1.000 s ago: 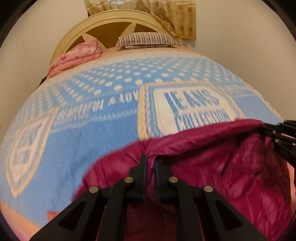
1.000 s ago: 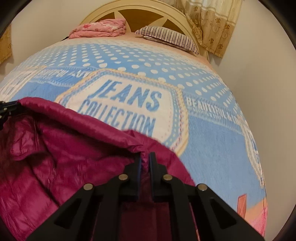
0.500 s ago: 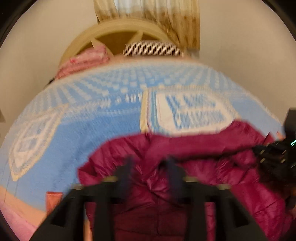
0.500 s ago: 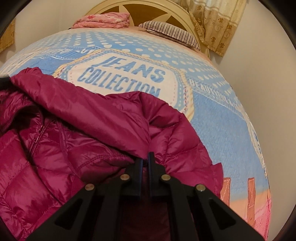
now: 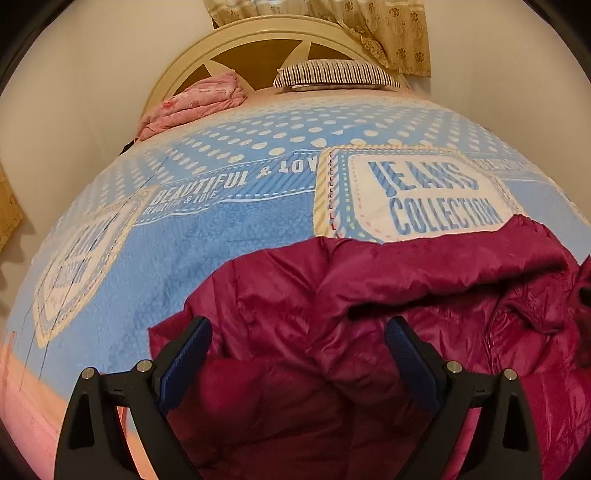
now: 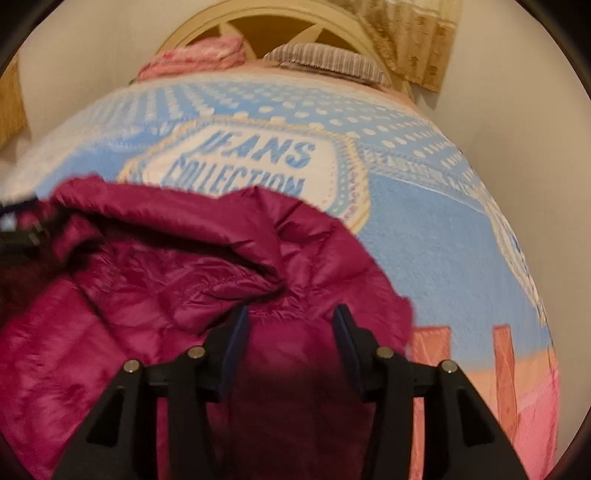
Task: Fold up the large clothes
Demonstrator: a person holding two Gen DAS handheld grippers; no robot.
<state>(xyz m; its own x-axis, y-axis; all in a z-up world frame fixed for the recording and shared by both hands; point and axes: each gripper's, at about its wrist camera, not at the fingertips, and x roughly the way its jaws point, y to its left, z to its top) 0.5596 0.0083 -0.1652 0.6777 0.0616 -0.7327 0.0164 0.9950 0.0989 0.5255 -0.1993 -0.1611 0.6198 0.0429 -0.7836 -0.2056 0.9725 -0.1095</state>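
A magenta puffer jacket (image 5: 369, 295) lies crumpled on the blue blanket (image 5: 229, 236), its upper edge folded over itself. My left gripper (image 5: 299, 332) hovers over the jacket's left part, its jaws opening wide, and the blue pads (image 5: 184, 354) press on nothing. In the right wrist view the same jacket (image 6: 166, 266) fills the lower left. My right gripper (image 6: 290, 317) is over its right end, jaws opening, with the fabric loose between the fingers (image 6: 236, 332). The left gripper's black frame (image 6: 18, 236) shows at the left edge there.
The bed carries a blue blanket printed "JEANS COLLECTION" (image 5: 436, 199). A folded pink quilt (image 5: 192, 101) and a striped pillow (image 5: 332, 74) lie by the cream headboard (image 5: 258, 40). Walls close in on both sides, and a curtain (image 5: 388, 33) hangs behind.
Both grippers were shut on the jacket's raised edge; both have opened and let it drop onto the bed. The jacket now lies slumped and folded over.
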